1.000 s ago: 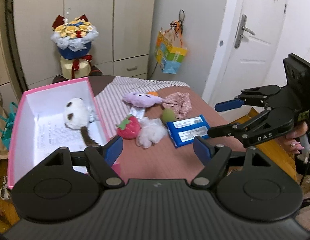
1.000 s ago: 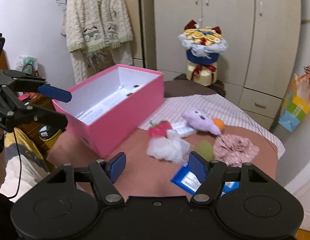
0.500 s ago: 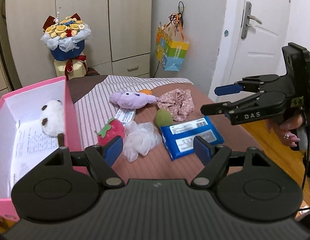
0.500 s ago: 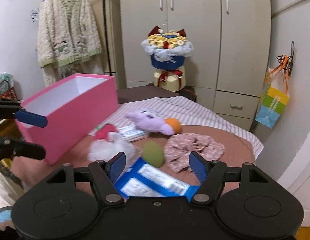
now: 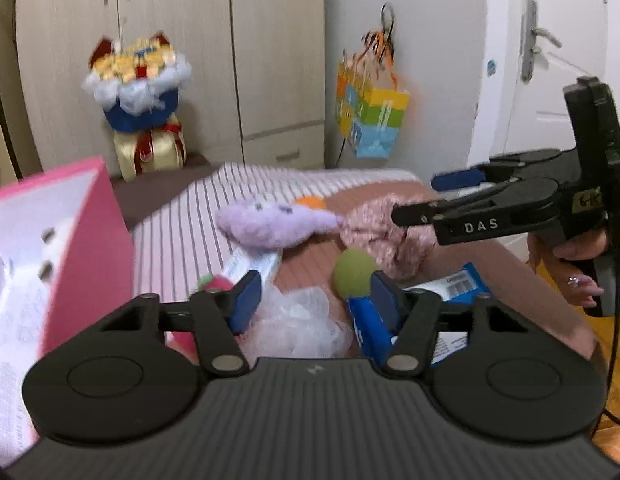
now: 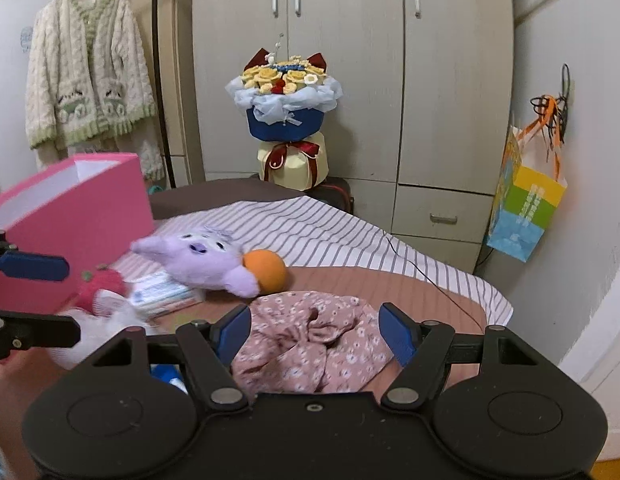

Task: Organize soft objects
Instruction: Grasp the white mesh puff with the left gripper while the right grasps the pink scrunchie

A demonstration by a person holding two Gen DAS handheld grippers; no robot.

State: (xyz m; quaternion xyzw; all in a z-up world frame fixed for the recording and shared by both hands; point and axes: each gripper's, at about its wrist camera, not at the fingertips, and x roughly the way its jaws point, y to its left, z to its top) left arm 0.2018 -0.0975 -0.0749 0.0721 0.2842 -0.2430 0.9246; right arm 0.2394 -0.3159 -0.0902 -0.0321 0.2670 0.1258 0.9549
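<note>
My left gripper [image 5: 312, 298] is open above a white mesh puff [image 5: 297, 320], with a green sponge [image 5: 354, 276] by its right finger. My right gripper [image 6: 314, 330] is open, its fingers on either side of a pink floral scrunchie [image 6: 310, 340]; it also shows in the left wrist view [image 5: 418, 196]. A purple plush [image 6: 201, 256] with an orange ball [image 6: 265, 272], a red strawberry plush [image 6: 99, 284] and a tissue pack [image 6: 165, 292] lie between them. The pink box [image 5: 89, 240] stands at the left with a white plush inside.
A blue packet [image 5: 450, 300] lies at the table's right. A flower bouquet [image 6: 283, 120] stands behind the table before the wardrobe. A colourful bag [image 6: 522, 208] hangs at the right. A striped cloth [image 6: 330, 232] covers the table's far part.
Both grippers have moved forward and down toward the objects. The right one now straddles the scrunchie; the left one has closed in over the white puff. The box has slid to the left of view.
</note>
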